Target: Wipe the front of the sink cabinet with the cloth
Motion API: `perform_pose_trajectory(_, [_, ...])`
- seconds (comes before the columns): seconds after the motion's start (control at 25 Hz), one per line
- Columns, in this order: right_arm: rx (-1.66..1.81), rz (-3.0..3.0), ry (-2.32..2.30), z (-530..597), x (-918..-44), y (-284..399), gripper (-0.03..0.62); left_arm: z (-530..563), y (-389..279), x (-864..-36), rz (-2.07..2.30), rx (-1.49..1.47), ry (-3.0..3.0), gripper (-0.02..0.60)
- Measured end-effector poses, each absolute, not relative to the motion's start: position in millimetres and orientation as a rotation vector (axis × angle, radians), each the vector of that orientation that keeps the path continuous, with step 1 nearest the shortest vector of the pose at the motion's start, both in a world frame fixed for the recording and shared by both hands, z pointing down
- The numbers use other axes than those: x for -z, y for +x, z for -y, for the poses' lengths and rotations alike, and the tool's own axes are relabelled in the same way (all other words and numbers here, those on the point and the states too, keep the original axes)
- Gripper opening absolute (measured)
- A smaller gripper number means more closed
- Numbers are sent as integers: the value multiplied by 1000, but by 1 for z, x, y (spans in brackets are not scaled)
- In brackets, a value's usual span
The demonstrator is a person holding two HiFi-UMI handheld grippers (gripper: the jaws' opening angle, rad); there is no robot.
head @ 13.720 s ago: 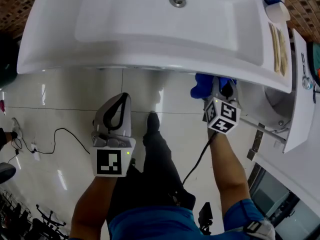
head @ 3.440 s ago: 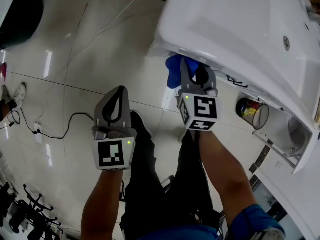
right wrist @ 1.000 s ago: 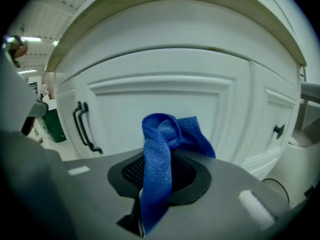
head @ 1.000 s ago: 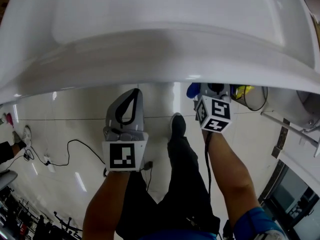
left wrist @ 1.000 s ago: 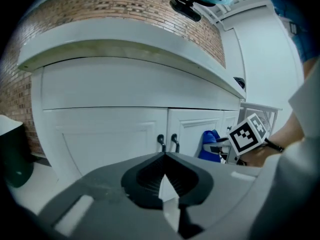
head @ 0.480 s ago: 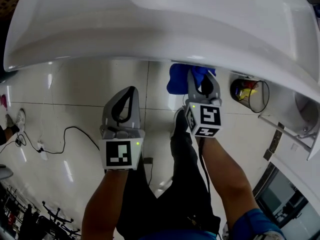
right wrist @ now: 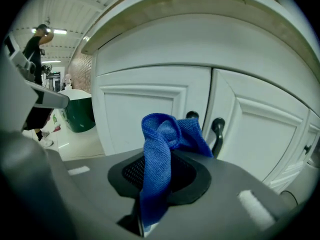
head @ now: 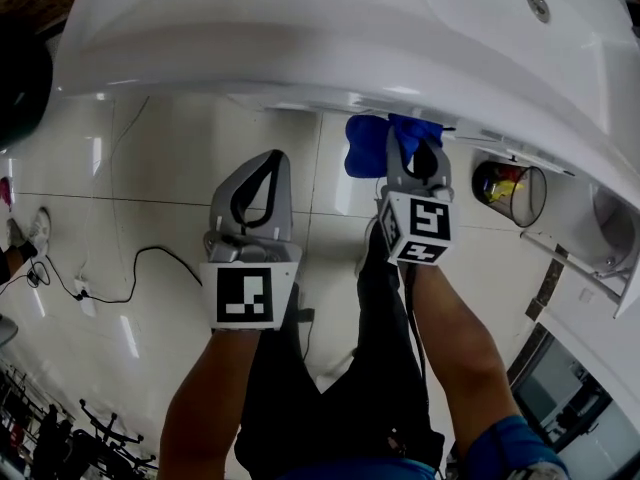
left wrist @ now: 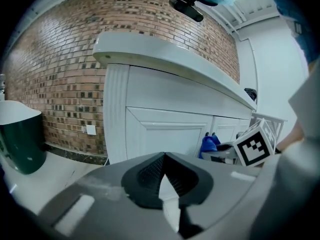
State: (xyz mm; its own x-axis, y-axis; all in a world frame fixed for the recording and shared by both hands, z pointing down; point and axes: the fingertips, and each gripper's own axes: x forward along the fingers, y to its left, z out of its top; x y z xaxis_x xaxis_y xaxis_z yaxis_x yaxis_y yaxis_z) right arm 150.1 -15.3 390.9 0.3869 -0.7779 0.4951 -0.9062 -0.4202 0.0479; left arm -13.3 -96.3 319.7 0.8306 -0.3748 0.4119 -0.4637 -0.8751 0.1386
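Clamped in the right gripper (head: 414, 158), the bunched blue woven cloth (right wrist: 159, 149) at centre frame could snag the white panelled sink cabinet's (right wrist: 145, 111) dark curved handles (right wrist: 218, 134) and slip out, while the left gripper's (head: 256, 190) jaws sit together, empty.

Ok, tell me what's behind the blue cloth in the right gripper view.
The white cabinet doors and two dark handles. The cloth hides most of the left handle.

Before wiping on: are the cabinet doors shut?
Shut: the doors sit flush, only a thin seam between them by the handles.
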Motion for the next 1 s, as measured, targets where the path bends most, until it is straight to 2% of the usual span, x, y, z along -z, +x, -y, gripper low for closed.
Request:
perform_pose_trajectory(0.28, [-585,1506,2315,72,-382,111,84,143,-58,-313,694,-519,2772,3])
perform_pose_trajectory(0.76, [-683,1621,2182,178,-383,6,87,225,-144,-288,828,-488,2723,3])
perform_pose_trajectory(1.0, [-586,1786,2083,233,-378,-51,87,238,-178,-297,882,-499,2690,3])
